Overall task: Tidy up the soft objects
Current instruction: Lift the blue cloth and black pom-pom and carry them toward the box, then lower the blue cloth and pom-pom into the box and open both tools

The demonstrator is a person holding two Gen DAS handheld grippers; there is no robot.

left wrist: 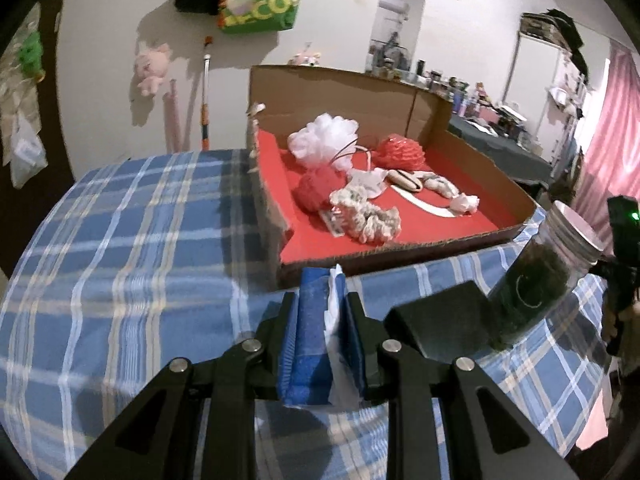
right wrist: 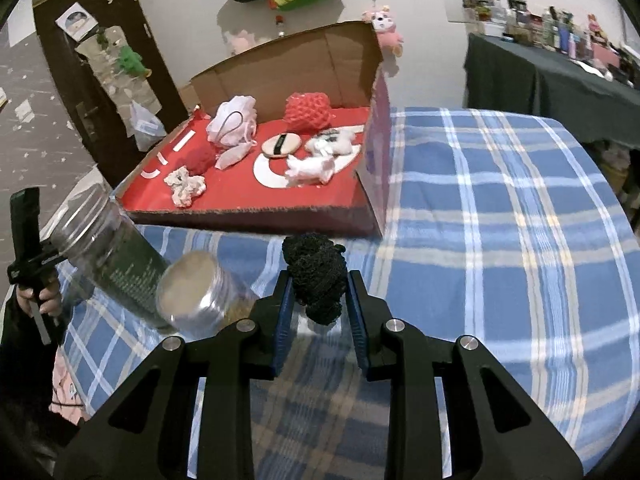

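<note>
An open cardboard box with a red floor stands on the checked blue cloth. It holds a white mesh pouf, two red mesh poufs, cream crochet pieces and small white items. My left gripper hovers just before the box's near wall, shut on a thin white scrap pinched between its blue pads. In the right wrist view the same box lies ahead. My right gripper is shut on a black mesh pouf in front of the box's near edge.
A clear jar with a silver lid leans right of my left gripper, beside a dark block. Two jars show left of my right gripper. A hand on the other handle is at the left edge. A cluttered dark table stands behind.
</note>
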